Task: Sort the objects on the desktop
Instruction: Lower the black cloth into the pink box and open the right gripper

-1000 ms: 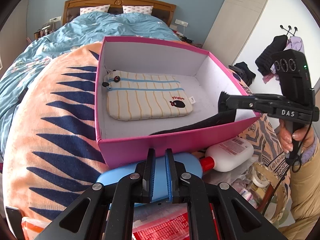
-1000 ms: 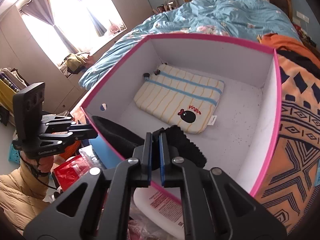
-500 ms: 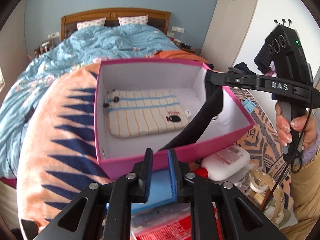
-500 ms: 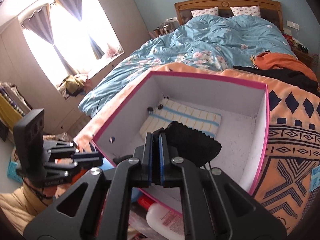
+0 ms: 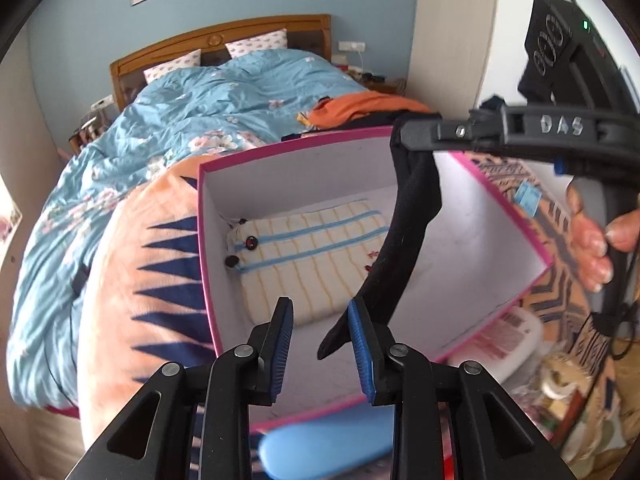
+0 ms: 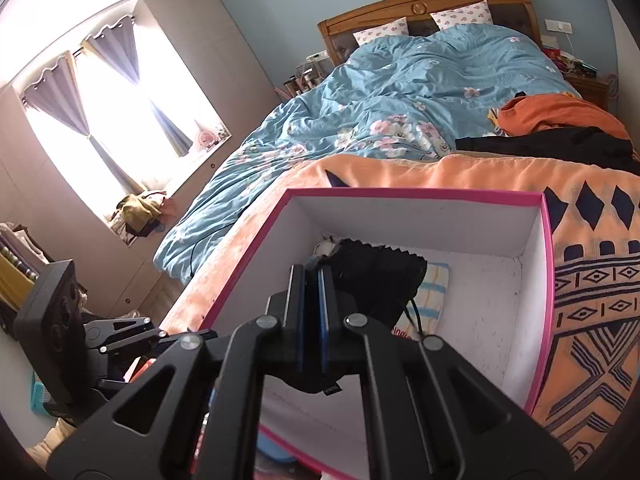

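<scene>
- The pink box [image 5: 404, 136] on the bed holds the striped pencil pouch [image 5: 316, 256] on its floor, and it now looks farther from both cameras than one second ago; more of the bedroom shows around it.
- The black cloth [image 5: 408, 248] is the thing you are sorting. It hangs from your right tongs [image 6: 312, 312] above the inside of the box, and its lower tip dangles just in front of your left tongs [image 5: 322, 352]. One second ago it lay draped over the near wall of the box, so it has been lifted free.
- Your right tongs are closed tight on the top edge of the cloth (the same grip as in the earlier frames).
- Your left tongs have just been opening: the blue pads [image 5: 282, 350] were together one second ago and now stand partly apart. They hold nothing, and the cloth tip is beside the right pad, not between the two.
- For the task, I judge that the cloth is ready to be lowered into the box, or the left tongs may take its loose end first.
</scene>
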A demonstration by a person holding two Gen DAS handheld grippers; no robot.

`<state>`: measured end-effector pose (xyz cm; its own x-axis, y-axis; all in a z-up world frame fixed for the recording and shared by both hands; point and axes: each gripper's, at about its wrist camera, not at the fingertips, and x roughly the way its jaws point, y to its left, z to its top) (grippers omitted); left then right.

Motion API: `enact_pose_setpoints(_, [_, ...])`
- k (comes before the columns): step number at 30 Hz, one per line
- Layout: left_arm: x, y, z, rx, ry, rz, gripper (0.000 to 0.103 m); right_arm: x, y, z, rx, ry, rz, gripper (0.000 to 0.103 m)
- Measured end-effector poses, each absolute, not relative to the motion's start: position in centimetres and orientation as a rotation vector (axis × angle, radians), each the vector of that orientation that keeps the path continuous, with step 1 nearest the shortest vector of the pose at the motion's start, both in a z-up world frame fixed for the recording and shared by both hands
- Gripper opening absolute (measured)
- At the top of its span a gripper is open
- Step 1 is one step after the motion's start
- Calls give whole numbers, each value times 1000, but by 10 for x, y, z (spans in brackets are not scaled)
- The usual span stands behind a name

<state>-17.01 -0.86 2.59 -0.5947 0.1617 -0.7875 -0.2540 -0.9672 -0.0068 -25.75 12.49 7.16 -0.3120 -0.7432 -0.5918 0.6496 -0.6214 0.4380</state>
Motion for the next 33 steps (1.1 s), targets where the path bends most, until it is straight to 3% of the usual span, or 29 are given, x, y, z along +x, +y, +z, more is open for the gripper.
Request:
enact_pose_setpoints(4, [-190,-12,17,-1355,180,2613,35,-270,129,69,1012,-223,-2024,7])
enact_pose_setpoints(13, [-206,7,4,-1409,275,2563,36,-292,127,56,1069,-367,-2044,7])
enact_pose_setpoints(21, [-209,22,11,-1359,264,2495,36,-293,120,53,1071,-382,-2039,7])
enact_pose_setpoints(27, [-223,35,12,-1360,184,2469,36,-282,101,66,995,-238,-2054,7])
enact_pose_setpoints(29, [-232,30,14,-1345,55,2461,36,-275,89,75,935,-145,-2072,7])
enact_pose_setpoints(33, [-247,21,3,-1397,-38,2490,36,-268,74,82,823,31,-2137,7])
